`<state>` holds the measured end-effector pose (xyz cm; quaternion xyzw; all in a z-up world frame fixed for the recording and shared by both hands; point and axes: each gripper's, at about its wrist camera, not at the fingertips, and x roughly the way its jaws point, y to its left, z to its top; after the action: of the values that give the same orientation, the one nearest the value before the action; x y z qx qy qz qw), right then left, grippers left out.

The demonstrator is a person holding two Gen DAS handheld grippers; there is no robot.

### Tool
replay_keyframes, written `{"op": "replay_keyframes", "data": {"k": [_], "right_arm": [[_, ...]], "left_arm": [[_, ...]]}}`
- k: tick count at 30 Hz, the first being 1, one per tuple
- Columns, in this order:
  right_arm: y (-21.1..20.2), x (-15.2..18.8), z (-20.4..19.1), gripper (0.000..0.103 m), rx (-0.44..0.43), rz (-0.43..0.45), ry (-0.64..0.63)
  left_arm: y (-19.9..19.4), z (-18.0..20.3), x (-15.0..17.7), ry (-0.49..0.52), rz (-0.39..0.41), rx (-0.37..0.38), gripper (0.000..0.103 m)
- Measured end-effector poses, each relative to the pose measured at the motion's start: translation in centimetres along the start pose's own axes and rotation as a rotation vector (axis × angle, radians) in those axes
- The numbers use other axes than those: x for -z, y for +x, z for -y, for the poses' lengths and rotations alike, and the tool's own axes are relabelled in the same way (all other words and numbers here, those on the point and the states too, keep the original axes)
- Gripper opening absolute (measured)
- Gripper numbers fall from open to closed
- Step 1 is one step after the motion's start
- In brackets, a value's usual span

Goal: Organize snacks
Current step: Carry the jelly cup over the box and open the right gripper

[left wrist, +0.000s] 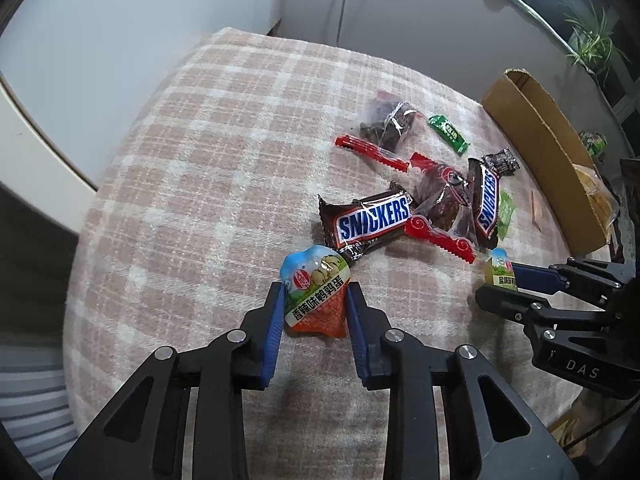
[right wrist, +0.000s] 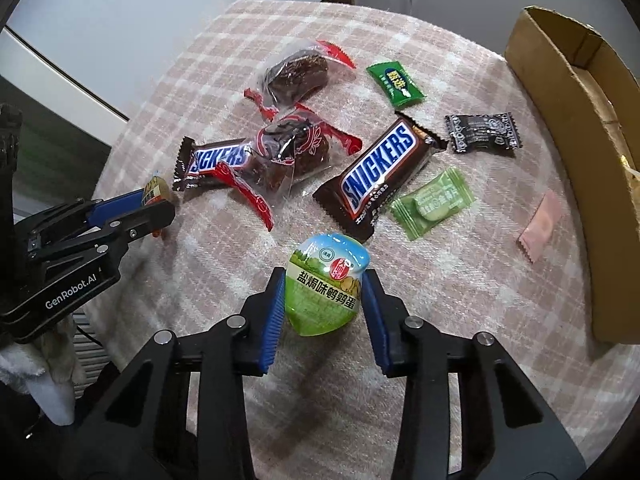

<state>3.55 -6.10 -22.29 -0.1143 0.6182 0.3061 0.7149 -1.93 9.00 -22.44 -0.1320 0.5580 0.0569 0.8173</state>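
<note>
Surface: a pink-and-cream checked cloth (right wrist: 440, 300) covers the tabletop; the loose snacks lie near its far right corner.
Left gripper (left wrist: 316, 304): blue pads pressed on both sides of an orange-bottomed quail-egg pouch with a blue top (left wrist: 316, 292), toward the near edge.
Right gripper (right wrist: 324, 300): blue pads closed against a green quail-egg pouch with a blue top (right wrist: 326, 286), also toward the near edge.
Destination: an open brown cardboard box (right wrist: 560, 128) along the right edge, probably where the snacks belong.
Still loose: two brown Snickers bars (right wrist: 380, 168), clear red-ended packs of dark cake (right wrist: 296, 72), a dark green sachet (right wrist: 396, 84), a black sachet (right wrist: 482, 132), a pale green sachet (right wrist: 432, 204) and a pink sachet (right wrist: 540, 228).
Step in hand: securing both pouches for lifting.
Doing it well: squeeze only enough to hold; these pouches are soft and slippery. Lift straight up, clearing the nearest Snickers bar, then carry over the box wall before letting go.
</note>
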Motion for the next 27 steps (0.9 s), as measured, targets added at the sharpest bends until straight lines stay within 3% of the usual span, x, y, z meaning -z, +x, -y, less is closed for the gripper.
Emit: {"op": "replay_keyframes", "data": {"k": [16, 27], "right_arm": [[-5.4, 0.8, 3.0, 0.039, 0.011, 0.09, 0.056], [-10.0, -0.2, 8.1, 0.039, 0.05, 0.18, 0.142]], "left_arm": [[-3.4, 1.6, -1.6, 0.029, 0.062, 0.044, 0.028], [-4.4, 4.5, -4.1, 0.097, 0.099, 0.092, 0.028]]}}
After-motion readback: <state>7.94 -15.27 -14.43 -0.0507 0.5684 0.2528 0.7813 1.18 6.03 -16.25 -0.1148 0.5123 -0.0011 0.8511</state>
